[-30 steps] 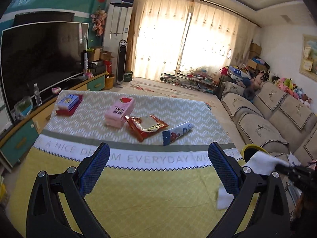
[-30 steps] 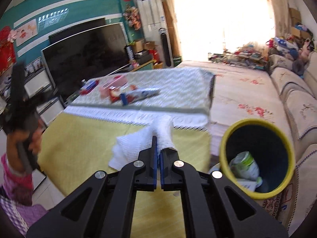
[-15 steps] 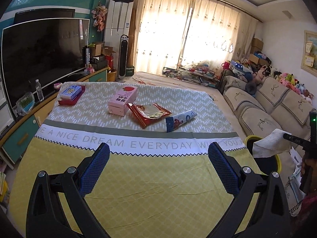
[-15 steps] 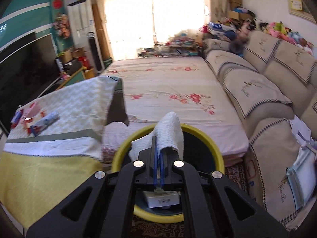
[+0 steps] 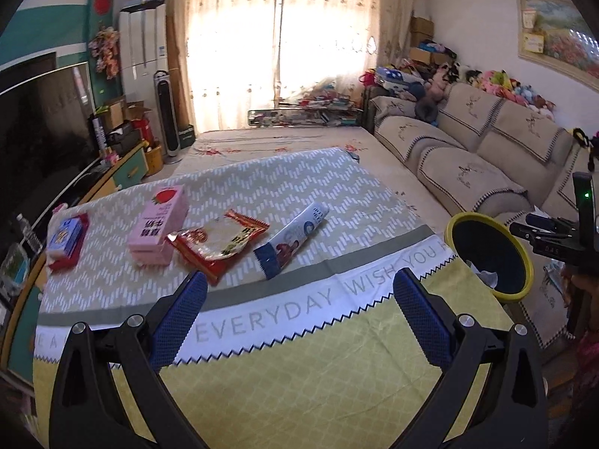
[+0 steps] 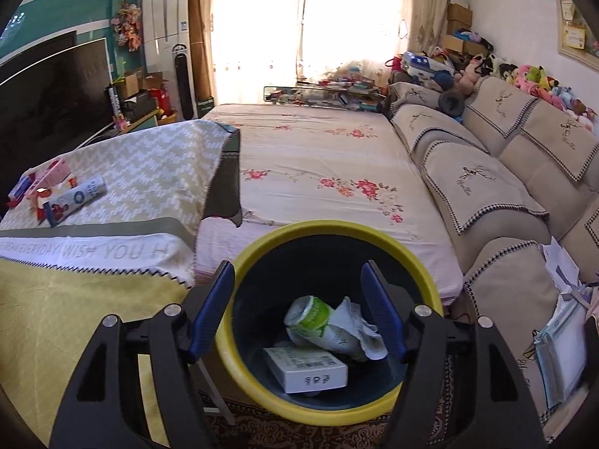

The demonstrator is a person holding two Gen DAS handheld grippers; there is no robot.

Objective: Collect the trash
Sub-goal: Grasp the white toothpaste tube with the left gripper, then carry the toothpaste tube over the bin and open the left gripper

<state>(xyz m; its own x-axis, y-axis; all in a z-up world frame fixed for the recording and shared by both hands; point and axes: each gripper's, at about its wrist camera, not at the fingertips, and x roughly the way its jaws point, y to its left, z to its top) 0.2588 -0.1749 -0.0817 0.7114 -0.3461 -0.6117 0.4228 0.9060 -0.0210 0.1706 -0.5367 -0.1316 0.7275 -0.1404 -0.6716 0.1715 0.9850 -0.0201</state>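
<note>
My right gripper point(image 6: 297, 280) hangs over the yellow-rimmed dark bin point(image 6: 262, 250), its jaws opening with nothing between them. The white crumpled tissue point(image 6: 359, 327) lies inside the bin beside a green-and-white wrapper point(image 6: 310, 312) and a white box point(image 6: 305, 368). My left gripper point(image 5: 295, 295) is open above the tablecloth point(image 5: 262, 366), with nothing in it. Just beyond it lie a red snack wrapper point(image 5: 221, 239), a blue-and-white wrapper point(image 5: 292, 241), a pink carton point(image 5: 159, 219) and a blue packet point(image 5: 65, 232). The bin point(image 5: 518, 258) shows at the right in the left wrist view.
A beige sofa point(image 6: 505, 172) runs along the right. A floral-sheeted low bed or platform point(image 6: 318, 164) lies behind the bin. A large TV point(image 5: 33, 142) stands on the left. The person's hand and the right gripper's body point(image 5: 561, 239) appear at the right edge.
The right gripper swung from the table to above the bin, opened and let go of the white tissue, which now lies in the bin. The left gripper moved nearer the wrappers and rolled.
</note>
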